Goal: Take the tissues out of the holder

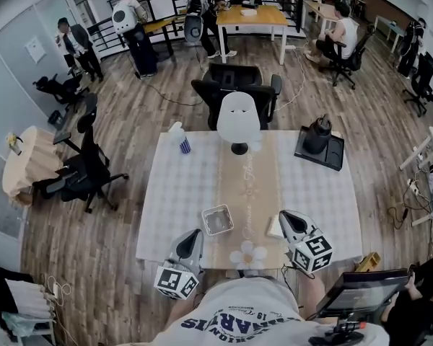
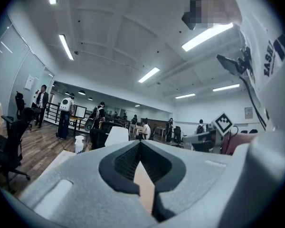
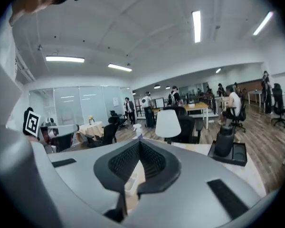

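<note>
Left tool (image 1: 194, 234) shut, empty | right tool (image 1: 287, 217) shut, empty | seeming tissues (image 1: 274, 227) lie on tabletop (image 1: 310, 193) right of holder (image 1: 217, 220), beside right tool | I'd verify the holder is bare before any reach.

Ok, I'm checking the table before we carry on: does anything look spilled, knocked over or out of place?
Nothing stands out. The spray bottle and the black jug stand upright, the holder sits flat at the left edge of the runner, and nothing is spilled on the cloth.
</note>
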Tool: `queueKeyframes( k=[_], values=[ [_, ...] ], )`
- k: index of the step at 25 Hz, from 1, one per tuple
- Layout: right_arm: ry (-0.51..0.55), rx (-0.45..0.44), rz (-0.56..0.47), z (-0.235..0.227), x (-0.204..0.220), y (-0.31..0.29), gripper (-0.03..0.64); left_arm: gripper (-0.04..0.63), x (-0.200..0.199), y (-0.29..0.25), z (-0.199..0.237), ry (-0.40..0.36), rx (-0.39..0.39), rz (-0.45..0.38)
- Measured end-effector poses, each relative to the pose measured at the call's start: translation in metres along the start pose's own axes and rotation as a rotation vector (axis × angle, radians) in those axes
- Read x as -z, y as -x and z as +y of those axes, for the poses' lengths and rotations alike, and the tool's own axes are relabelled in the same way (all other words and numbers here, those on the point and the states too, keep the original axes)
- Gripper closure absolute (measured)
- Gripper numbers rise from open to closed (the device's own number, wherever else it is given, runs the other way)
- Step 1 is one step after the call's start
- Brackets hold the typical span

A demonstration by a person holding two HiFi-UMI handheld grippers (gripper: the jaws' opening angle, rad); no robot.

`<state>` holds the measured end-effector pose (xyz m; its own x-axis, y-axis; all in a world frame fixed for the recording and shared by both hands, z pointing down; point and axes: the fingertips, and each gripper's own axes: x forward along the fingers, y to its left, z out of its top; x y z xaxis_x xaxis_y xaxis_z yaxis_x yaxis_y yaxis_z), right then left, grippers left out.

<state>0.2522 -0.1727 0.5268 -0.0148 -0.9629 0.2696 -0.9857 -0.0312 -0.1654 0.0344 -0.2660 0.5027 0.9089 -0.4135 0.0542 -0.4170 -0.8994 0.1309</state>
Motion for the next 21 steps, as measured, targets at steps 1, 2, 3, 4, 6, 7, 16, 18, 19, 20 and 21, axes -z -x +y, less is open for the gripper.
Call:
queueKeyframes(
  k=[1,2,3,4,6,7,16,18,19,20,21],
  values=[
    [0.017,0.011,-0.041,0.001,-0.016,0.008,0.609,0.592,-0.001,0.000,-0.001,-0.002,0.003,0.001],
    [0.033,0.020,-0.076,0.003,-0.030,0.016,0.609,0.592,-0.001,0.000,-0.001,-0.002,0.006,0.002],
    [0.045,0.026,-0.104,0.005,-0.042,0.022,0.609,0.592,-0.001,0.000,-0.001,0.000,0.008,0.003],
    [0.057,0.031,-0.125,0.007,-0.050,0.027,0.609,0.592,-0.001,0.000,-0.001,0.002,0.010,0.002],
    [0.078,0.032,-0.144,0.013,-0.058,0.030,0.609,0.592,-0.001,0.000,0.000,0.000,0.015,-0.002],
    [0.083,0.030,-0.147,0.015,-0.058,0.029,0.609,0.592,-0.001,0.000,0.000,-0.002,0.018,-0.004],
    [0.139,0.004,-0.107,0.030,-0.040,0.015,0.609,0.592,-0.003,-0.005,-0.003,-0.018,0.038,-0.006],
    [0.149,-0.006,-0.105,0.034,-0.040,0.013,0.609,0.592,-0.005,-0.007,-0.006,-0.025,0.043,-0.010],
    [0.152,-0.011,-0.104,0.036,-0.039,0.011,0.609,0.592,-0.006,-0.007,-0.007,-0.030,0.045,-0.011],
    [0.155,-0.016,-0.103,0.038,-0.038,0.009,0.609,0.592,-0.006,-0.008,-0.008,-0.037,0.045,-0.010],
    [0.158,-0.021,-0.103,0.040,-0.038,0.007,0.609,0.592,-0.006,-0.009,-0.008,-0.043,0.045,-0.010]
  ],
)
